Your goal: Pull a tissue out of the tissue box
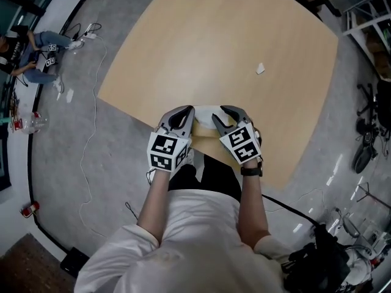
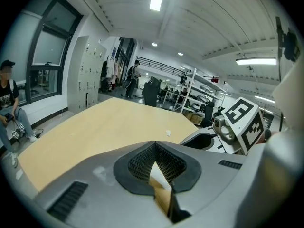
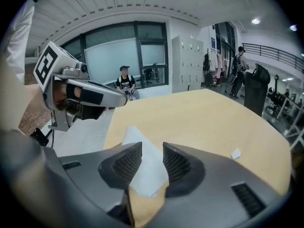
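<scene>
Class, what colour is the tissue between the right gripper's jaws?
The tissue is white; the right gripper view shows it best.

left gripper (image 1: 185,116), right gripper (image 1: 225,115): 2 | table (image 1: 232,41): 1 | tissue box (image 3: 142,208): 1 | tissue (image 3: 145,167): 1 | scrap (image 1: 260,68): 1

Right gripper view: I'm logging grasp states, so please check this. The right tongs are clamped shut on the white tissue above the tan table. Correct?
Not quite. The tongs of the right gripper stand apart, not clamped shut. The white tissue stands between them without being pinched, above the tan table. The right gripper view shows this.
</scene>
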